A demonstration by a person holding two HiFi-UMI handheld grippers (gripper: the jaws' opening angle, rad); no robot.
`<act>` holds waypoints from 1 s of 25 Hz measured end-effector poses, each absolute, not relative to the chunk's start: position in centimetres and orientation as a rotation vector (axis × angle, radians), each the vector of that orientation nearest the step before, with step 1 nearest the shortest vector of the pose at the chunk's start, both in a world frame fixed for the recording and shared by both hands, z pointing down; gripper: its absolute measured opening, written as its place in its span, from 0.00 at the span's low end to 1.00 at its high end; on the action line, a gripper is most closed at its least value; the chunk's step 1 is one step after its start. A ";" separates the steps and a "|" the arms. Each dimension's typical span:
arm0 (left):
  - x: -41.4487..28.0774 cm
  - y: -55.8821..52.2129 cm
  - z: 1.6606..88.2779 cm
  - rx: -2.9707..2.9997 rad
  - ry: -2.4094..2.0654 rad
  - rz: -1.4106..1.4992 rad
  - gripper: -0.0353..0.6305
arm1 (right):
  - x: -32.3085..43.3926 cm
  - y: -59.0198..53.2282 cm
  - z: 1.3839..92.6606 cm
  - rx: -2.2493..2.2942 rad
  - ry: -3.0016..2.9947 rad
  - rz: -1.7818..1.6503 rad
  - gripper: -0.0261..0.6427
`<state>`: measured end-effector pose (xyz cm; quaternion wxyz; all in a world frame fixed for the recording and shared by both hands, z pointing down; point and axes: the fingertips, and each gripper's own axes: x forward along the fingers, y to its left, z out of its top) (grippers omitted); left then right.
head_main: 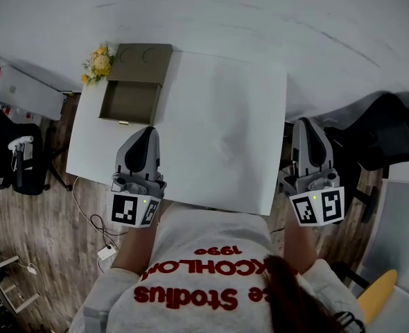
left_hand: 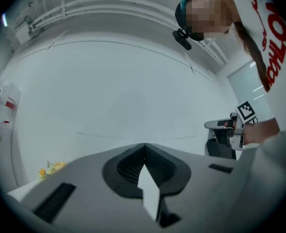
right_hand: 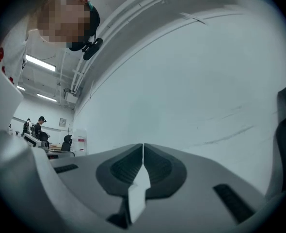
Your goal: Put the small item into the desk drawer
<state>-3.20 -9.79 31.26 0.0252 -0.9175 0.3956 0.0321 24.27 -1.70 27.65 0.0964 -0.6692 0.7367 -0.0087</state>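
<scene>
On the bench's [head_main: 218,130] far left corner sit flowers [head_main: 97,62], touching a flat box [head_main: 143,60] whose drawer [head_main: 130,103] stands pulled out towards the person. No small item shows on the bench or in the visible part of the drawer, so I cannot tell where it is.

Just short of the drawer hovers the left gripper [head_main: 148,132], its fingers [left_hand: 123,166] pressed together on nothing. The right gripper [head_main: 306,123] hangs off the bench's right edge, fingers [right_hand: 165,169] likewise together and empty, near a chair [head_main: 392,127].

The likely risks are that a shove on the drawer front slides the light-looking box back or tips the flowers, and that the drawer gets shut with the item left outside.
</scene>
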 end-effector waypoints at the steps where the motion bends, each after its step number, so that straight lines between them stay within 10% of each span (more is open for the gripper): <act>1: -3.1 -9.9 31.4 -2.841 1.224 0.094 0.06 | 24.2 -1.9 27.7 -1.977 2.187 -0.031 0.05; 25: -1.8 -14.2 32.7 -2.971 1.020 0.103 0.06 | 21.2 -4.1 29.1 -2.097 2.162 -0.110 0.05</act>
